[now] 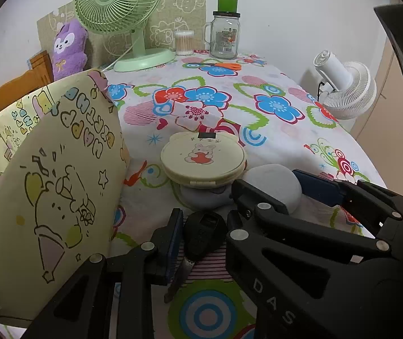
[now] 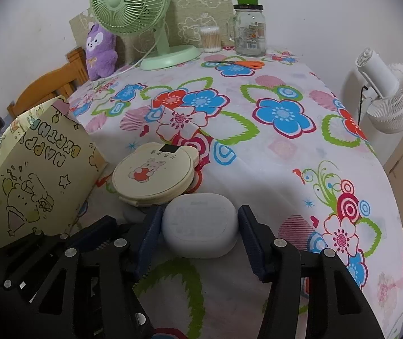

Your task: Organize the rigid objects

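Left gripper (image 1: 205, 237) closed on black car key (image 1: 203, 233), metal blade (image 1: 179, 278) hanging below over flowered tablecloth (image 1: 272, 141). Right gripper (image 2: 200, 227) half-open, blue pads (image 2: 150, 231) straddling white rounded plastic earbud case (image 2: 200, 224); left pad apparently touching case wall, contact at right pad not resolvable. Case resting on cloth, just beside round cream compact mirror with rabbit print (image 2: 153, 176), which lies partly atop a grey object (image 1: 204, 196), identity unclear. Yellow printed gift box (image 2: 36, 175) standing at left, near mirror.
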A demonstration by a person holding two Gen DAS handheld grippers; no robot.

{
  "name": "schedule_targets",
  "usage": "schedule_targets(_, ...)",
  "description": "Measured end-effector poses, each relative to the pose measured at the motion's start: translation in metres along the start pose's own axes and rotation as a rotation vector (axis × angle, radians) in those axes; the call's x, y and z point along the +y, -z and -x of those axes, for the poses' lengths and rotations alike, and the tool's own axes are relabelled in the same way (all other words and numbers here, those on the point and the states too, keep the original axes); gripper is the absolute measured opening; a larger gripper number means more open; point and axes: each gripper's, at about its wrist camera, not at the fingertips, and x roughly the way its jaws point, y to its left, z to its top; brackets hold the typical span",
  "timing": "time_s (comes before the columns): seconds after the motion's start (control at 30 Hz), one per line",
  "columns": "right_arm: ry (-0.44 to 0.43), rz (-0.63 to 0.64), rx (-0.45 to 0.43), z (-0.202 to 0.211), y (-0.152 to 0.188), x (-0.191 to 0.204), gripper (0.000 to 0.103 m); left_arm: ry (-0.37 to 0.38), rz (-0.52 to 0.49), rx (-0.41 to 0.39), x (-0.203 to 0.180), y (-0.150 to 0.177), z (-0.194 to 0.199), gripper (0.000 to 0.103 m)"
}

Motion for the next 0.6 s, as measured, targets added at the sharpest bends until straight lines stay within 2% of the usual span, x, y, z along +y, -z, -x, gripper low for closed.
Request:
schedule_targets(0.23, 0.061, -0.011, -0.002, 0.009, 0.005, -0.002, 0.058, 0.012, -0.011, 0.007, -0.004, 0.003, 0.004, 0.032)
schedule_targets(0.6, 0.099, -0.066, -0.013, 0.032, 0.015, -0.008, 0.058, 0.037, -0.037, -0.008, -0.013, 0.007, 0.021, 0.032)
